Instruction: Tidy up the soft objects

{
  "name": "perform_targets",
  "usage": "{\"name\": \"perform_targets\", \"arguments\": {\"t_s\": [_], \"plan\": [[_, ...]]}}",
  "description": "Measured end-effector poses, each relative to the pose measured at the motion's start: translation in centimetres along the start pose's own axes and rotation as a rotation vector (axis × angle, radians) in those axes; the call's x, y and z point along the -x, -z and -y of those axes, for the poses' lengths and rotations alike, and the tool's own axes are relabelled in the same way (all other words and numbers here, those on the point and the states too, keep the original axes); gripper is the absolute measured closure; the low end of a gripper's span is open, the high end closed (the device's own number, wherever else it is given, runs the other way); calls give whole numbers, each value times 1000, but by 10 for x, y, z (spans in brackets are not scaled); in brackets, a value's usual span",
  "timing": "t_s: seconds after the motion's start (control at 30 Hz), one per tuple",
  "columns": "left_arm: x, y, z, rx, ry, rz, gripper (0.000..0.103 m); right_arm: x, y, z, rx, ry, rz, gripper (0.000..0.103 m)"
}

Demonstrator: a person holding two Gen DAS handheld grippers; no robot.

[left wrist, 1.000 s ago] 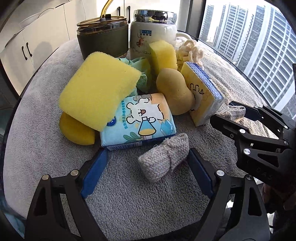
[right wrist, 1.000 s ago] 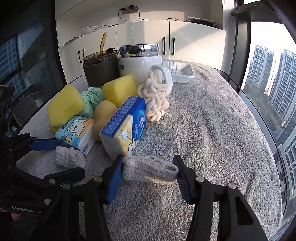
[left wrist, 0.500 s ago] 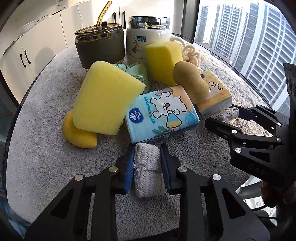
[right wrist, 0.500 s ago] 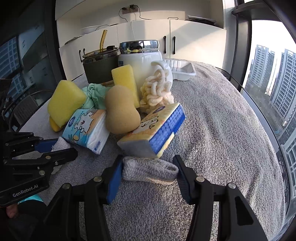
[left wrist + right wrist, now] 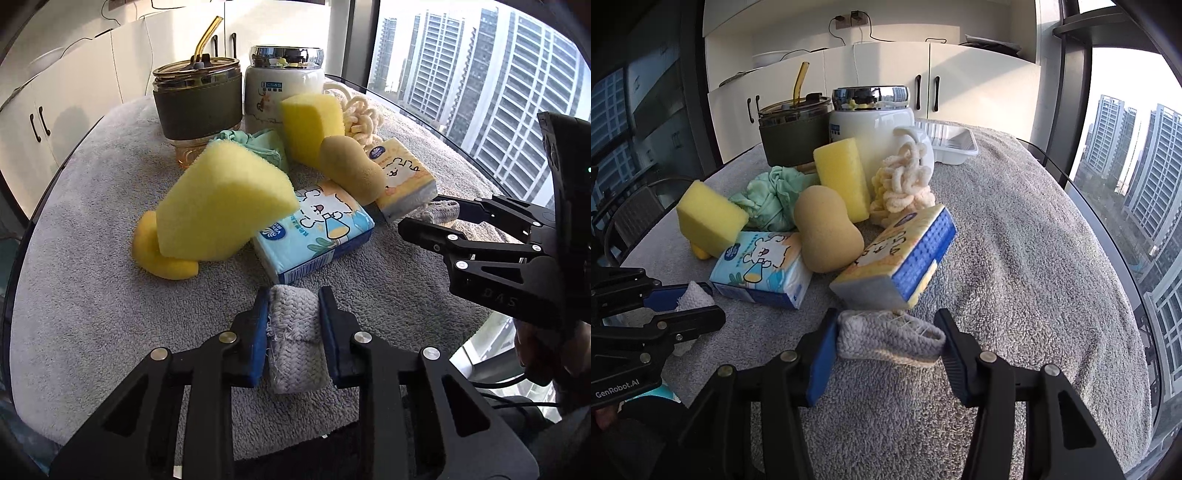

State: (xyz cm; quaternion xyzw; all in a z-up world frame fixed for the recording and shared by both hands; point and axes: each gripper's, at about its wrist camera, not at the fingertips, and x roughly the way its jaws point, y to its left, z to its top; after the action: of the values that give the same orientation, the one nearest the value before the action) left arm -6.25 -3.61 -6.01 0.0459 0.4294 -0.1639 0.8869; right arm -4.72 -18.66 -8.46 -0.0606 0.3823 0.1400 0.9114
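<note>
On the towel-covered counter point(image 5: 1015, 240), near its front edge, each tool, left tool point(image 5: 291, 314) and right tool point(image 5: 886, 332), is clamped on a soft, light knit cloth: left cloth point(image 5: 293, 332), right cloth point(image 5: 886, 338).

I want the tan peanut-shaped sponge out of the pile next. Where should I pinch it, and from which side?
Grip the tan sponge at its narrow waist between the two bulges, where jaws probably won't slide off. It leans upright on the blue tissue pack and yellow tissue pack, with the yellow block sponge behind, so come from above, jaws across the waist. Both grippers currently hold grey knitted cloths.

Towel-covered table point(image 5: 1015, 258) under sponges, tissue packs point(image 5: 314, 236).
</note>
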Motion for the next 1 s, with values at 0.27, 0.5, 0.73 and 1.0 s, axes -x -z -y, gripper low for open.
{"name": "perform_targets", "arguments": {"t_s": [0.27, 0.5, 0.73, 1.0], "plan": [[19, 1, -22, 26, 19, 45, 79, 12, -4, -6, 10, 1, -25, 49], [32, 5, -43, 87, 16, 80, 79, 24, -9, -16, 18, -28, -34, 49], [49, -2, -63, 111, 10, 122, 79, 33, -18, -19, 37, -29, -29, 49], [59, -23, -103, 148, -39, 157, 79, 33, -37, 1, 19, -12, -21, 49]]}}
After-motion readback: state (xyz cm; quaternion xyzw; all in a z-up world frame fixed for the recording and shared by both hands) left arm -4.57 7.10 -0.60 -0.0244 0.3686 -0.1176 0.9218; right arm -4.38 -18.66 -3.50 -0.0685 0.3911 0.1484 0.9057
